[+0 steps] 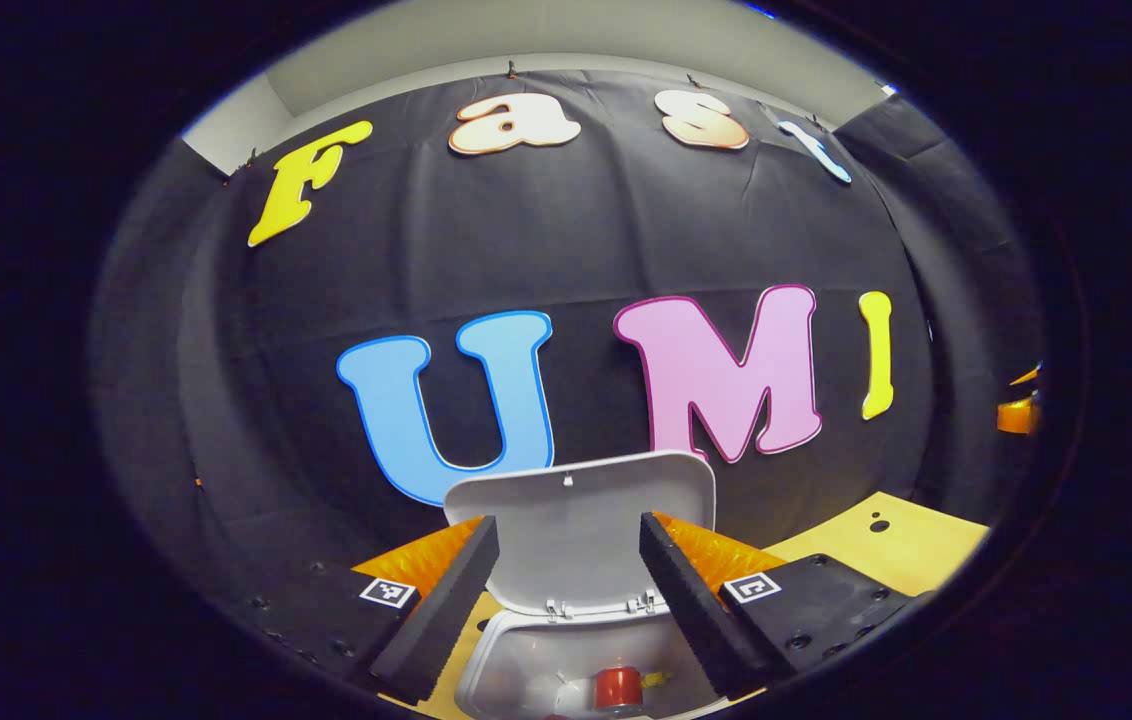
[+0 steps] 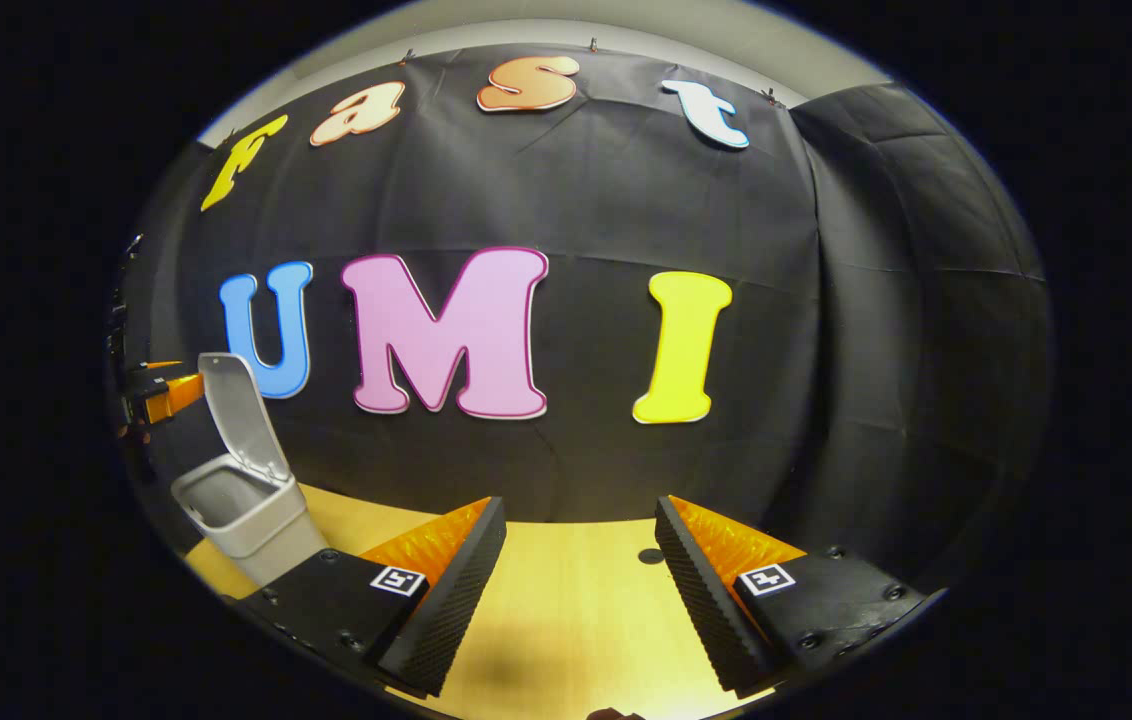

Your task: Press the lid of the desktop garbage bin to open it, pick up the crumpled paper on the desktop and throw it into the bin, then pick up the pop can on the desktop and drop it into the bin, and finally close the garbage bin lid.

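Observation:
The grey desktop bin (image 1: pixel 516 660) stands right below my left gripper (image 1: pixel 569 530), its lid (image 1: pixel 581 520) swung up and standing upright. Inside the bin lie a red pop can (image 1: pixel 618 686) and something white beside it (image 1: pixel 538 690), likely the crumpled paper. My left gripper is open, its fingers either side of the raised lid without touching it. In the right gripper view the same bin (image 2: pixel 248 515) stands at the far left with its lid (image 2: pixel 238 412) up. My right gripper (image 2: pixel 581 535) is open over bare tabletop, holding nothing.
The wooden tabletop (image 2: pixel 566 610) runs up to the black cloth wall. A small dark hole (image 2: pixel 651 555) marks the table ahead of my right gripper. Part of the other gripper (image 2: pixel 166 395) shows behind the bin at the left edge.

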A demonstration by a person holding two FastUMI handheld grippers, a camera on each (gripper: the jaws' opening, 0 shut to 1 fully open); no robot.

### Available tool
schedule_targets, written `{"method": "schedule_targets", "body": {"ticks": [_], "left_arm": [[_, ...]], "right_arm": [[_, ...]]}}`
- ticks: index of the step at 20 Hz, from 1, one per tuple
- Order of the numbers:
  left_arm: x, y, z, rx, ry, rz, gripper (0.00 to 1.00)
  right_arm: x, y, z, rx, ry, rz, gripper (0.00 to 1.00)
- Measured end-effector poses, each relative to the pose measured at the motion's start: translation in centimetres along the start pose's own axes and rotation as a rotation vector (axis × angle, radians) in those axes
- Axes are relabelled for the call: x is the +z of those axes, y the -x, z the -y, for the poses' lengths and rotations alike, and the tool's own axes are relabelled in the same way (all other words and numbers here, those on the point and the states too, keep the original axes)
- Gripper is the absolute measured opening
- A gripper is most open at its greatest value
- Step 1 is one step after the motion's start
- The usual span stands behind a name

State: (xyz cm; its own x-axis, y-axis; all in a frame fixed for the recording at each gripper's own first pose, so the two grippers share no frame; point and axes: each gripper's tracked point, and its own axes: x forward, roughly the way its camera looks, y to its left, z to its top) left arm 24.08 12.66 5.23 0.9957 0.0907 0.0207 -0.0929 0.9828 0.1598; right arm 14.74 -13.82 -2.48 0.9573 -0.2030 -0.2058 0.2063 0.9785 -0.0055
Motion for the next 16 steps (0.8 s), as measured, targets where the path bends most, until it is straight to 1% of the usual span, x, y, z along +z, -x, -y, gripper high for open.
{"method": "schedule_targets", "body": {"ticks": [5,6,7,8,10,11,12,15,16], "left_arm": [[3.8,-3.3,-1.1,0.003,-0.029,0.081,0.95],[4.3,-3.8,-1.0,-0.004,-0.036,0.092,0.95],[4.7,-4.4,-1.0,-0.011,-0.040,0.106,0.98],[5.2,-5.1,-0.8,-0.022,-0.041,0.116,0.96],[5.6,-6.4,-0.4,-0.037,-0.033,0.120,0.95],[5.6,-7.0,-0.1,-0.049,-0.022,0.119,0.98],[5.3,-7.5,0.2,-0.065,-0.009,0.106,0.95],[4.1,-8.3,0.2,-0.081,0.007,0.055,0.95],[3.5,-8.5,0.5,-0.085,0.012,0.031,0.98]], "right_arm": [[3.7,-1.8,-3.0,0.059,0.026,0.055,0.97],[3.7,-2.0,-3.6,0.074,0.012,0.051,0.97],[3.6,-2.1,-4.2,0.089,-0.008,0.046,0.97],[3.6,-2.2,-4.6,0.098,-0.024,0.036,0.97],[2.8,-2.3,-4.9,0.104,-0.031,0.017,0.97],[2.5,-2.2,-4.9,0.105,-0.024,0.012,0.97],[2.2,-2.1,-4.8,0.106,-0.016,0.006,0.97],[1.3,-1.6,-4.8,0.117,-0.043,-0.029,0.97],[1.4,-1.7,-4.7,0.119,-0.053,-0.031,0.97]]}}
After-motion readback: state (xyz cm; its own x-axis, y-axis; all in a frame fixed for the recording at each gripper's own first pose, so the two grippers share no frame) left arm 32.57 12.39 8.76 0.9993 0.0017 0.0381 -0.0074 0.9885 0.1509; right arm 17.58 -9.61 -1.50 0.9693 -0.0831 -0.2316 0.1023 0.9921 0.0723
